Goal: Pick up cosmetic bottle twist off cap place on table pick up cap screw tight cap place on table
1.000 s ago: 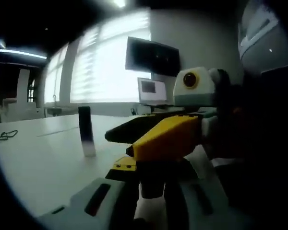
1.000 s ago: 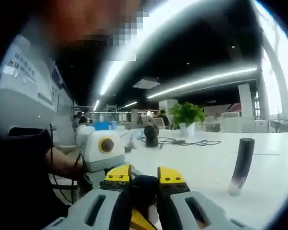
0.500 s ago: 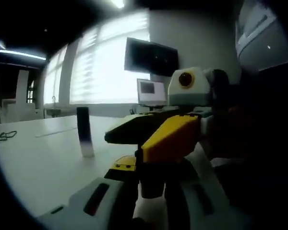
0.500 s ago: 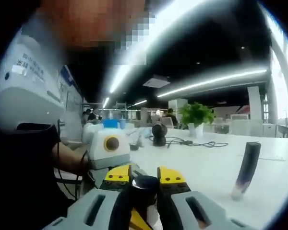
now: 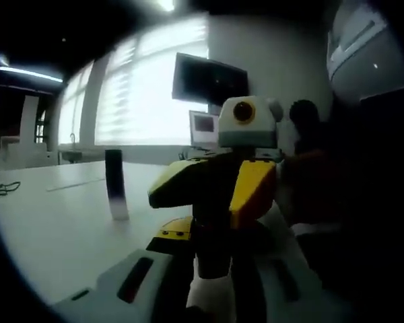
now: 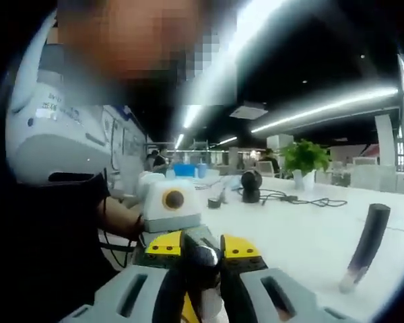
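We're looking along the left gripper (image 5: 212,239), and its jaws are pressed in on the bottle (image 5: 209,296), whose pale body stands upright between them, low in the left gripper view. The right gripper (image 5: 212,192) comes in from the right, directly above the bottle, yellow-and-black jaws pointing down over its top.

In the right gripper view, that gripper (image 6: 202,245) has its two yellow-tipped jaws pinching the dark cap (image 6: 200,259), which sits on top of the bottle. A sliver of the bottle's pale body shows just under the cap. So we have one gripper on the body and the other on the cap, both clamped. We can't tell from here whether the cap is loose or tight on the thread.

Left of the bottle in the left gripper view, well apart from it, a dark tube (image 5: 114,183) with a pale base stands upright on the white table (image 5: 54,229). In the right gripper view the same tube (image 6: 367,242) shows off to the bottle's right, leaning only because the view rolls.

Beyond the bottle we see a monitor (image 5: 209,79) with a laptop (image 5: 203,128) under it. In the right gripper view, far behind the bottle, a plant (image 6: 303,158) stands on the table, and a person's dark sleeve (image 6: 47,256) is on the left.
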Demonstrator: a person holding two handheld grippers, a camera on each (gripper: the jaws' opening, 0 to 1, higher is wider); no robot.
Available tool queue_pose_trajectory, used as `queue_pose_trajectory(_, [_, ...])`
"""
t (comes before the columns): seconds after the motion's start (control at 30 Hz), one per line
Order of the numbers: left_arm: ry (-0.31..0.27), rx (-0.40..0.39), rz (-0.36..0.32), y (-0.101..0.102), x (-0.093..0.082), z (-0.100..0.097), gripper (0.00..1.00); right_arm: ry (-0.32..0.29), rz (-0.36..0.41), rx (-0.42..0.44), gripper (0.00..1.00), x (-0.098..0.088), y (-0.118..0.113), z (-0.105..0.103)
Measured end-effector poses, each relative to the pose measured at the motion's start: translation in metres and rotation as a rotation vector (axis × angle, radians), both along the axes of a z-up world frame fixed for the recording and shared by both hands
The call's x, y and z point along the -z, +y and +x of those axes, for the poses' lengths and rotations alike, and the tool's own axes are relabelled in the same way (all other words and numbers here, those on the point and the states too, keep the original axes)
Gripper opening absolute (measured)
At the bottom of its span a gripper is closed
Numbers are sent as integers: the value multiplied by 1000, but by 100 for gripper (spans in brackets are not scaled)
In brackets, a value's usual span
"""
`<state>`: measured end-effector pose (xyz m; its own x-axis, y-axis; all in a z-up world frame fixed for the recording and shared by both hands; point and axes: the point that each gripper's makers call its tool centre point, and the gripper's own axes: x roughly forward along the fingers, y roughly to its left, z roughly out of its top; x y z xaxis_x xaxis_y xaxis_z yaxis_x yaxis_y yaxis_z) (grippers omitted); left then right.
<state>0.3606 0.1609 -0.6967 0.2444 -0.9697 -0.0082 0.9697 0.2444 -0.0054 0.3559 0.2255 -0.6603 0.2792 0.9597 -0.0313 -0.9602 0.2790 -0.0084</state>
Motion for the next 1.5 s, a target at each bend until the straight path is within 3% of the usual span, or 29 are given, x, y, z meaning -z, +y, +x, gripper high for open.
queue_pose_trajectory(0.43, [36, 14, -22, 1, -3, -1, 10, 41, -28, -238, 13, -1, 7, -8])
queue_pose_trajectory(0.73, [56, 38, -32, 0, -4, -6, 10, 60, -24, -338, 13, -3, 8, -13])
queue_pose_trajectory(1.1, [91, 152, -59, -2, -9, -28, 10, 89, -20, -518, 13, -7, 11, -33])
queue_pose_trajectory(1.3, [91, 179, -59, -4, -9, -33, 10, 91, -23, -550, 13, -6, 10, -39])
queue_pose_trajectory(1.43, [77, 163, -54, -5, -8, -30, 10, 69, -26, -510, 14, -6, 9, -31])
queue_pose_trajectory(1.5, [84, 145, -76, -4, -11, -26, 10, 54, -28, -490, 22, -6, 9, -27])
